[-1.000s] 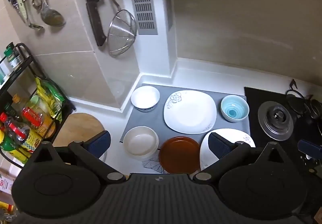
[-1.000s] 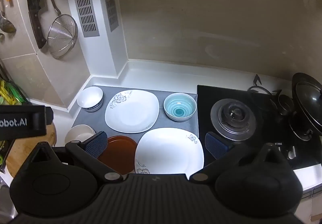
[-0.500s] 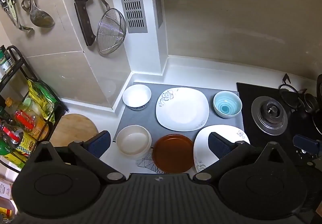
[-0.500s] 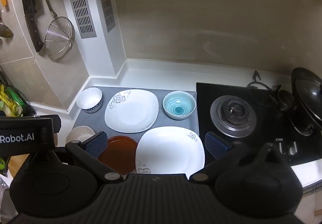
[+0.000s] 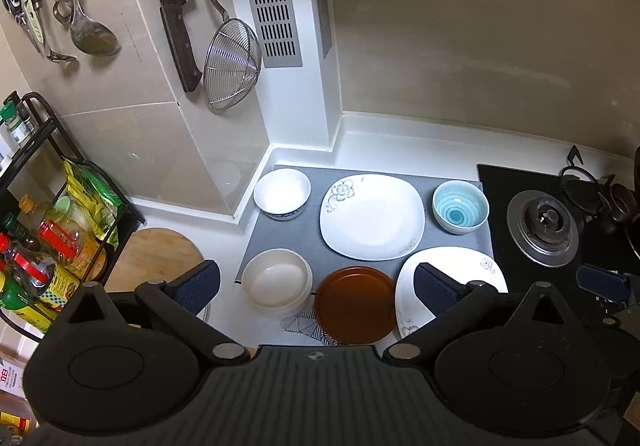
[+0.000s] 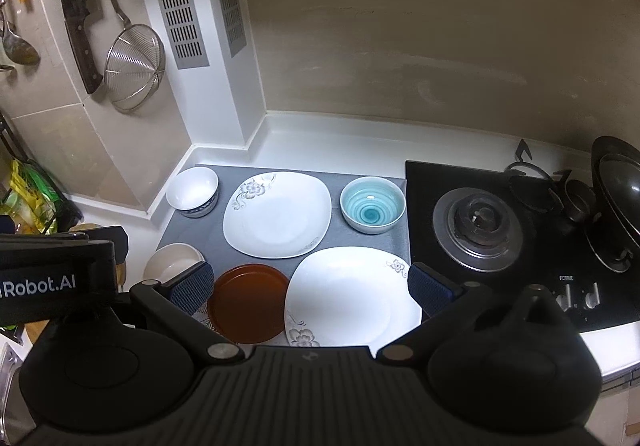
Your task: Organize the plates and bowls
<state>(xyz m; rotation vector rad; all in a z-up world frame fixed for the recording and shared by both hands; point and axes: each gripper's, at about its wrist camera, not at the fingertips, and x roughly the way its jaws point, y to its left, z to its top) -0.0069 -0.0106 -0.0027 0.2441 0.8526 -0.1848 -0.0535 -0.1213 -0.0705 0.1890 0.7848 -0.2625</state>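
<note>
Both my grippers, left gripper (image 5: 316, 282) and right gripper (image 6: 310, 282), spread wide, empty. Risk: near square plate (image 6: 352, 296), lower centre, slipping from shallow rim pinch, clipping brown plate (image 6: 250, 302).

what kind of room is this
A home kitchen, most likely. A gas burner is set into a black cooktop beside the white counter, a cleaver and wire strainer hang on the tiled wall, and plates and bowls sit on a grey mat.

1. The left tongs' (image 5: 316, 282) right finger (image 5: 434, 288) hides part of the near white plate (image 5: 476, 270).
2. The wok (image 6: 618, 197) is cut by the right edge.
3. The stove-knob label (image 6: 566, 278) is too small to read.
</note>
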